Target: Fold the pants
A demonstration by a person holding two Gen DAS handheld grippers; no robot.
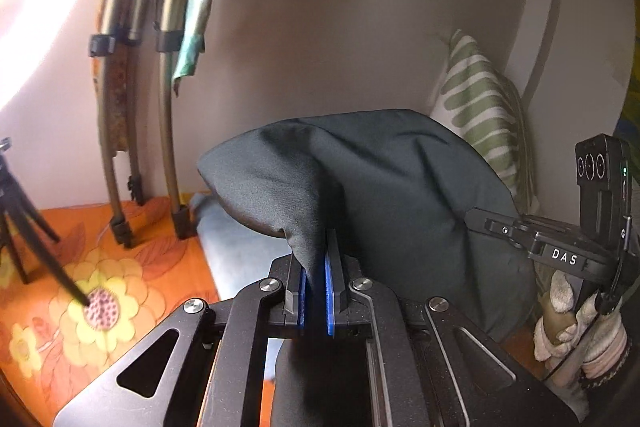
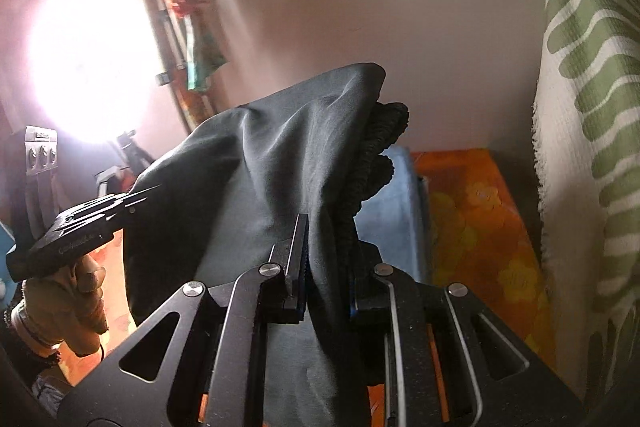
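Surroundings: orange floral bedsheet point(image 1: 120, 267), light-blue cloth point(image 2: 388, 195), green-striped pillow point(image 1: 480, 107), tripod point(image 1: 16, 211). Pants point(image 1: 380, 179), dark, raised off the bed, block the middle of both views. Left gripper point(image 1: 319, 267) and right gripper point(image 2: 326, 259): each clenched on pants fabric. Right wrist view alone shows the elastic waistband point(image 2: 380, 147).

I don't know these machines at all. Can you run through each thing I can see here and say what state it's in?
Pants: dark, lifted, bunched, pinched at two spots.
Left gripper: shut on the pants.
Right gripper: shut on the pants beside the elastic waistband.
Pillow: upright against the wall.
Blue cloth: lying on the orange floral sheet.
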